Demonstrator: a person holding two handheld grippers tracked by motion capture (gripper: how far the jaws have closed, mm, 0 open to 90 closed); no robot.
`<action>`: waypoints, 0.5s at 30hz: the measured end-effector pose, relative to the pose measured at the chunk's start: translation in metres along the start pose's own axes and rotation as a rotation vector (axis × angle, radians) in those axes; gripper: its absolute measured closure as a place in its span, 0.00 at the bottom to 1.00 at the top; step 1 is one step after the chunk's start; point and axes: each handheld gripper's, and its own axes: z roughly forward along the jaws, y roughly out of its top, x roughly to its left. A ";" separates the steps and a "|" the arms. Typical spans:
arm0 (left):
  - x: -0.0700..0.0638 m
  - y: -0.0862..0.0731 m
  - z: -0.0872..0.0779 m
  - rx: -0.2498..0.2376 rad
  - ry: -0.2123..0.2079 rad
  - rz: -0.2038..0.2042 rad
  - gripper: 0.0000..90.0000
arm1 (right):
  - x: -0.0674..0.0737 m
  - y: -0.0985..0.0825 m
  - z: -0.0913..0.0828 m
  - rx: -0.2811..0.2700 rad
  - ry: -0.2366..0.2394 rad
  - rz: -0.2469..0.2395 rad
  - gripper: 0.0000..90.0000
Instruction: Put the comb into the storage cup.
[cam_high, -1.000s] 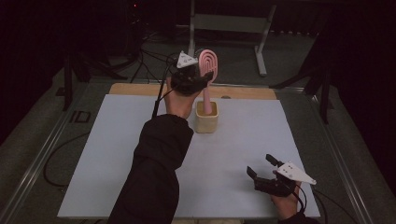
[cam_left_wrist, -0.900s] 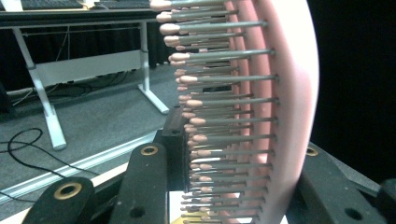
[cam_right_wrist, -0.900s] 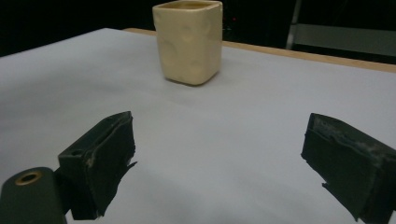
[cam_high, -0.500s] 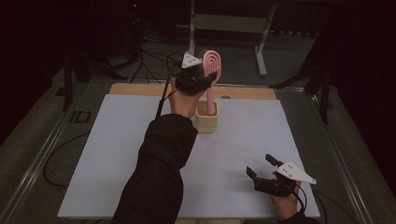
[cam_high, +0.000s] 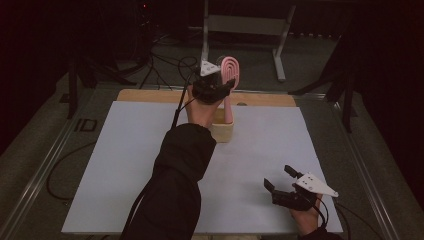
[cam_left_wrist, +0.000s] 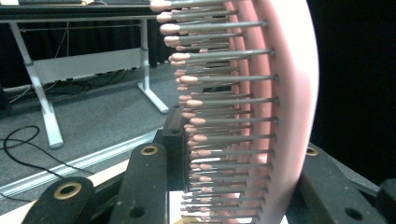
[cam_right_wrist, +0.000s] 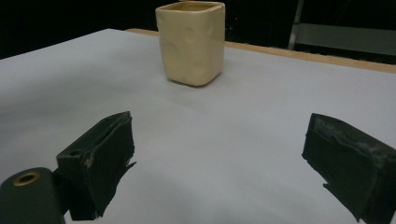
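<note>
Left claw (cam_high: 223, 89) clenched on pink hairbrush (cam_high: 230, 75) — above cream cup (cam_high: 223, 131); right claw (cam_high: 281, 182) released.

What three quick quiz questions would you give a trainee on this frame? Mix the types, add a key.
1. Multiple choice: what is the left gripper shut on? A) a spoon B) a pink hairbrush C) a cable
2. True or false: the right gripper holds the cream cup.
3. Fill in: in the high view the brush is held upright above the ____.

Key:
1. B. The jaws clamp the brush's head, bristles on one side, pink back on the other.
2. False. Its jaws stand open and hold nothing, near the front edge of the white table, apart from the cup.
3. cup
</note>
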 end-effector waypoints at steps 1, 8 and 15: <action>0.000 -0.001 0.000 0.000 0.003 -0.001 0.72 | 0.000 0.000 0.000 0.000 0.000 -0.001 0.10; -0.001 -0.002 0.002 -0.007 0.011 -0.003 0.72 | 0.000 -0.001 0.000 0.001 0.002 0.000 0.10; 0.000 -0.004 0.003 -0.008 0.026 -0.002 0.72 | 0.001 -0.001 0.001 0.001 0.008 -0.005 0.10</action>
